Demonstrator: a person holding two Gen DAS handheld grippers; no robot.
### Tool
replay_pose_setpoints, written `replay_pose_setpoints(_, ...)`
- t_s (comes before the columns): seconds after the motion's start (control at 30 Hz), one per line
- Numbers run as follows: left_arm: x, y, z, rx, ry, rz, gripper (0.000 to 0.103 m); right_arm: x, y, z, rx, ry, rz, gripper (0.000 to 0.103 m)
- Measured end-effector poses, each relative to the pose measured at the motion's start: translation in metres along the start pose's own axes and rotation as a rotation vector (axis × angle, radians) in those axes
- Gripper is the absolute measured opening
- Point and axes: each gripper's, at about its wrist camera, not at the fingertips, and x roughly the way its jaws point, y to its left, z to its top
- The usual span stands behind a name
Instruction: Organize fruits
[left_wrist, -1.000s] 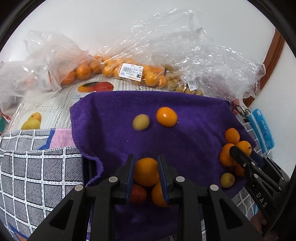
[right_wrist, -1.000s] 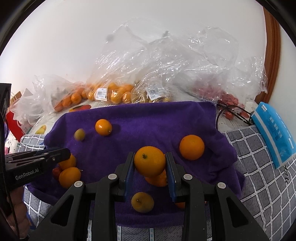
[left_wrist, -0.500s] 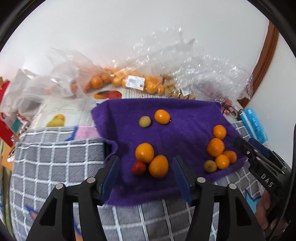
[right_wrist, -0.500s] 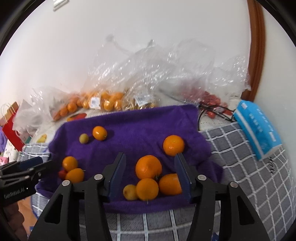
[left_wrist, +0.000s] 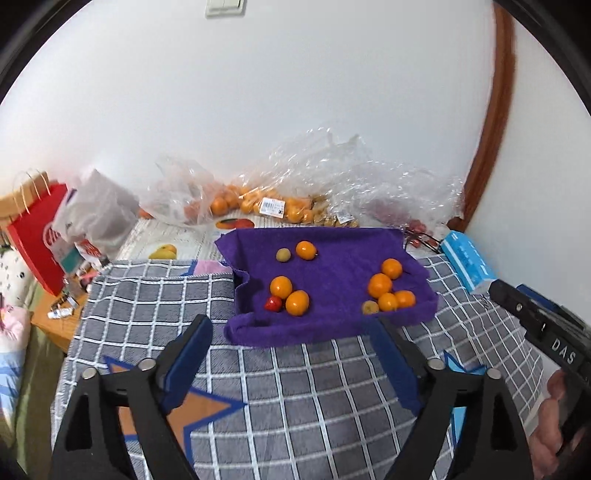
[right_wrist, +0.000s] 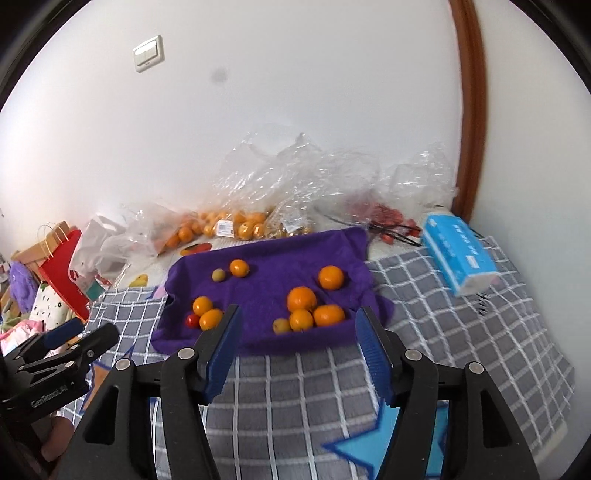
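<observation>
A purple towel (left_wrist: 332, 258) (right_wrist: 266, 266) lies on a grey checked blanket and carries fruit in three groups. At its left, two oranges (left_wrist: 281, 287) and a small red fruit (left_wrist: 273, 303). At its right, several oranges (left_wrist: 379, 285) (right_wrist: 302, 299) and a small yellow fruit (left_wrist: 370, 307). At the back, one orange (left_wrist: 306, 250) beside a yellow-green fruit (left_wrist: 283, 254). My left gripper (left_wrist: 291, 354) is open and empty, well back from the towel's near edge. My right gripper (right_wrist: 297, 345) is open and empty, also pulled back.
Clear plastic bags of oranges (left_wrist: 251, 199) and other fruit lie along the wall behind the towel. A blue tissue pack (right_wrist: 458, 254) lies at the right. A red paper bag (left_wrist: 37, 236) and clutter stand at the left, off the blanket's edge.
Both grippers let go of their oranges, opened wide and drew back and up from the towel. The released oranges now rest in the left and right groups.
</observation>
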Motion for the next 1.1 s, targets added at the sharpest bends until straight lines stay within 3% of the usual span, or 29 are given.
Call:
replay_pose_setpoints(0.03, -0.007, -0.001, -0.002, 0.001, -0.014, 0.005, 0.091, -0.009, -0.001, -0.003, -0.002, -0.009, -0.007, 0.069)
replay_pose_setpoints(0.07, -0.016, -0.002, -0.007, -0.005, -0.03, 0.016, 0.094, -0.017, -0.002, -0.005, -0.003, -0.021, -0.009, 0.081)
replay_pose_setpoints(0.13, -0.026, -0.003, -0.011, -0.013, -0.041, 0.012, 0.096, -0.035, -0.001, -0.011, -0.009, -0.06, -0.005, 0.091)
replay_pose_setpoints(0.23, -0.042, -0.007, -0.02, -0.006, -0.07, 0.021, 0.1, -0.049, 0.002, -0.019, -0.027, -0.078, 0.003, 0.097)
replay_pose_setpoints(1.1, -0.071, -0.02, -0.048, 0.008, -0.091, 0.061, 0.1, -0.077, 0.003, -0.052, -0.068, -0.085, -0.046, 0.101)
